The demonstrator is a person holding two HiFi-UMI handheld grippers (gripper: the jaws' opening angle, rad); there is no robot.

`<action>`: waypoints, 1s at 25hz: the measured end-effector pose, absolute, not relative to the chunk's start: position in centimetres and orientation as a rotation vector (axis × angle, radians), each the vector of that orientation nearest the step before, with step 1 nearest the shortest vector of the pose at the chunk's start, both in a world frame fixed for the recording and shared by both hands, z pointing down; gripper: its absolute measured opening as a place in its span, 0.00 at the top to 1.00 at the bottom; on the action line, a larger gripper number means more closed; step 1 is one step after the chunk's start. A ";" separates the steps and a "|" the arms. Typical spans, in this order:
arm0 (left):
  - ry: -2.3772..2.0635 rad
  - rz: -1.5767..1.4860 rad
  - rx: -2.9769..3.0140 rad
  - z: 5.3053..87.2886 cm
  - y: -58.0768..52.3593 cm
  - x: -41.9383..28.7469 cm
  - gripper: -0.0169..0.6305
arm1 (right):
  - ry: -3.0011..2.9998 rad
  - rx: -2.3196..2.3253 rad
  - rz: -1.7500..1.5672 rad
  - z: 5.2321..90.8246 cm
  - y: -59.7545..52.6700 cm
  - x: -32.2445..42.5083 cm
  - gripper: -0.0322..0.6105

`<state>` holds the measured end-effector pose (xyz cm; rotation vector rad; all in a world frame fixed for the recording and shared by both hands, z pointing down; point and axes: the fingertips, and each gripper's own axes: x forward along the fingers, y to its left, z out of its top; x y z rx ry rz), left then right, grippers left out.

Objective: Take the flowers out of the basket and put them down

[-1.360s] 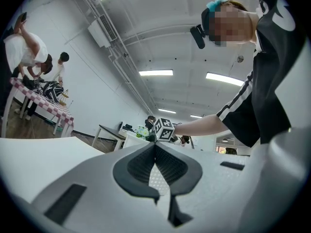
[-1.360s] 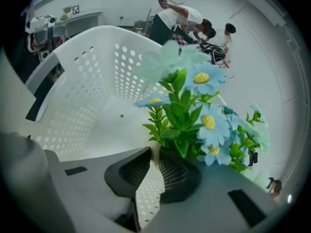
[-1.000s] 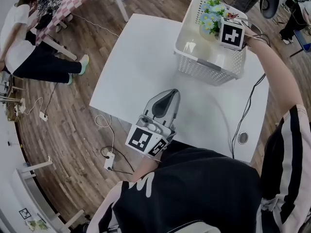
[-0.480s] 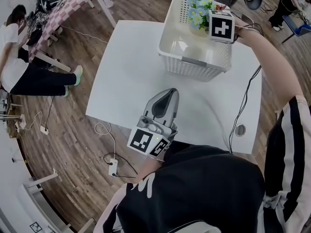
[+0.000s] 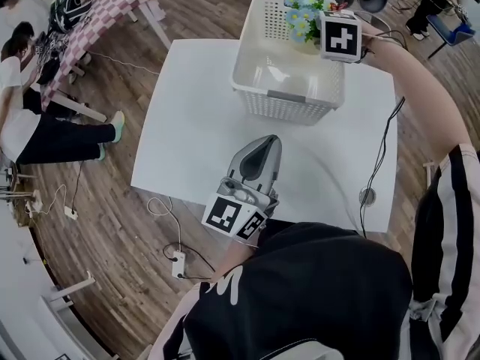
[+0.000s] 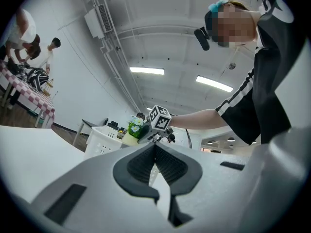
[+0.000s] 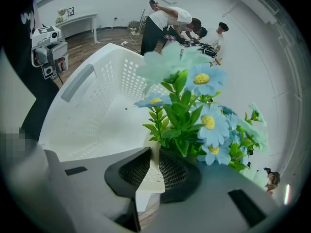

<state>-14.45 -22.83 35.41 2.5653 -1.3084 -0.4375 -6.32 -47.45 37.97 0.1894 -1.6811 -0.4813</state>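
A white perforated basket (image 5: pixel 264 100) stands at the far side of the white table (image 5: pixel 195 126). Blue flowers (image 5: pixel 302 15) in a cream pot are held over the basket's far right part. My right gripper (image 7: pixel 154 165) is shut on the rim of the pot (image 7: pixel 151 174), with the blue flowers (image 7: pixel 204 103) rising just beyond its fingers and the basket (image 7: pixel 99 106) below. My left gripper (image 5: pixel 260 149) rests near the table's front edge, shut, with nothing between its jaws. From the left gripper view the flowers (image 6: pixel 134 128) and basket (image 6: pixel 102 140) show far off.
A checked table (image 5: pixel 105 6) with people beside it stands at the far left. A cable (image 5: pixel 379 167) runs across the table's right side past a round grommet (image 5: pixel 367 196). Wooden floor (image 5: pixel 105 201) surrounds the table.
The flowers in my right gripper sit a little higher relative to the basket rim than before. The head camera has shifted, so the whole scene slid. The left gripper has stayed put.
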 end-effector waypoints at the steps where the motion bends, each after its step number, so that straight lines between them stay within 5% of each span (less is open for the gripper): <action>1: -1.302 -0.435 2.567 35.5 -22.9 -14.3 0.97 | -1.680 0.194 -0.487 37.8 -47.5 -6.3 0.84; 25: -1.173 -0.387 2.643 34.8 -23.3 -9.9 0.97 | -1.705 0.281 -0.518 31.0 -47.1 -2.5 0.84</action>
